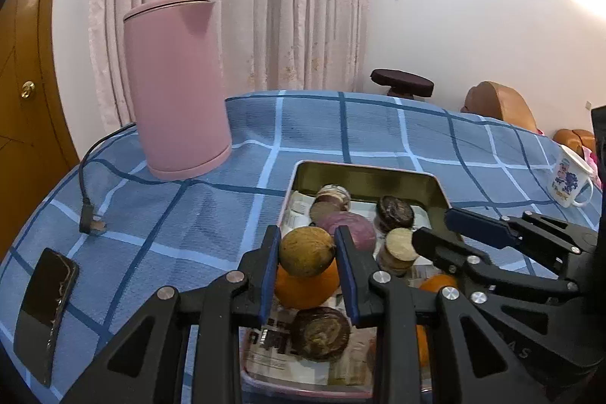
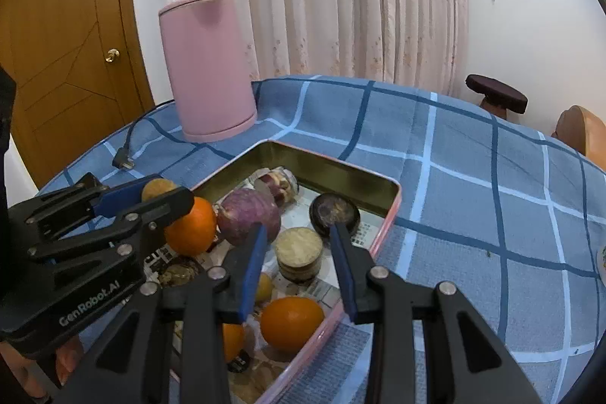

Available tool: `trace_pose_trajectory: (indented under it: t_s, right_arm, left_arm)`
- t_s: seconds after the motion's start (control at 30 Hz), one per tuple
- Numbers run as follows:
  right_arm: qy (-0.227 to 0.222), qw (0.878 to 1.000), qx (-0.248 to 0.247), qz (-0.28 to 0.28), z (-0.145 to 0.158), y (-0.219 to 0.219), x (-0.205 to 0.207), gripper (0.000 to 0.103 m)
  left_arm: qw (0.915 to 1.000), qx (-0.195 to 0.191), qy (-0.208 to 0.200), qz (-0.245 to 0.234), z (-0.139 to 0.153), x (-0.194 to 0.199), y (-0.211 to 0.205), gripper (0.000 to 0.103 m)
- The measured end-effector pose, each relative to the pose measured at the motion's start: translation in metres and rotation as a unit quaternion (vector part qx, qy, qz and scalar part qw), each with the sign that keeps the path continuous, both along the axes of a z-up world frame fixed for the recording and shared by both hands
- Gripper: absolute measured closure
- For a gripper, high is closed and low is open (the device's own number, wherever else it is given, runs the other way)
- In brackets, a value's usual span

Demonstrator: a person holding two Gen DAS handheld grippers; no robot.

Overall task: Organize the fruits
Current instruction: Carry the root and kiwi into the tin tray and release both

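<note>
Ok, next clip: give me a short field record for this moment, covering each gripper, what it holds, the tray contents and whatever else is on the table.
left gripper: shut on brownish round fruit, held above the tray
right gripper: open, empty, over the tray, a short tan-topped cylinder between its fingers
tray: pink metal tin, lined with newspaper
tray contents: oranges, purple round fruit, dark round pieces
table cover: blue checked cloth
other items: pink kettle, phone, white mug
</note>
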State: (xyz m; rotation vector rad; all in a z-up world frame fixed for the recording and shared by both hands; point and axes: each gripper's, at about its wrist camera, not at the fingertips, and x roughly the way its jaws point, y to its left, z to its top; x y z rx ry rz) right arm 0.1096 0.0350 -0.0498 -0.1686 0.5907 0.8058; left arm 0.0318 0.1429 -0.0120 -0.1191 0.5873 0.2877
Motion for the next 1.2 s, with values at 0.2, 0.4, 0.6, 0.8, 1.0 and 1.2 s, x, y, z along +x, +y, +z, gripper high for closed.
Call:
trace_pose_trajectory:
  t_s: [0.2, 0.4, 0.6, 0.8, 1.0, 1.2]
  right_arm:
    - [0.005, 1.0, 0.005, -0.014, -0.003, -0.012, 0.004, 0.065]
    - [0.007, 1.0, 0.01, -0.019, -0.008, -0.017, 0.004, 0.064]
    - [0.006, 1.0, 0.014, -0.025, -0.008, -0.023, 0.004, 0.064]
    - [0.003, 0.999, 0.018, -0.029, -0.005, -0.029, 0.002, 0.064]
    - [0.002, 1.0, 0.013, -0.029, -0.004, -0.031, 0.001, 0.064]
    - [0.003, 0.999, 0.025, -0.043, 0.002, -0.045, 0.0, 0.045]
  left_arm:
    - [0.9999, 0.005, 0.007, -0.007, -0.004, 0.005, -0.005, 0.072]
    - [0.9997, 0.014, 0.008, -0.019, -0.005, 0.009, -0.015, 0.072]
    - [0.9991, 0.03, 0.015, -0.025, -0.008, 0.019, -0.022, 0.072]
    - [0.9987, 0.034, 0.023, -0.031, -0.012, 0.027, -0.026, 0.072]
    - [0.9985, 0.024, 0.028, -0.04, -0.011, 0.026, -0.028, 0.06]
    - [0.9994, 0.021, 0.016, -0.023, -0.004, 0.016, -0.022, 0.03]
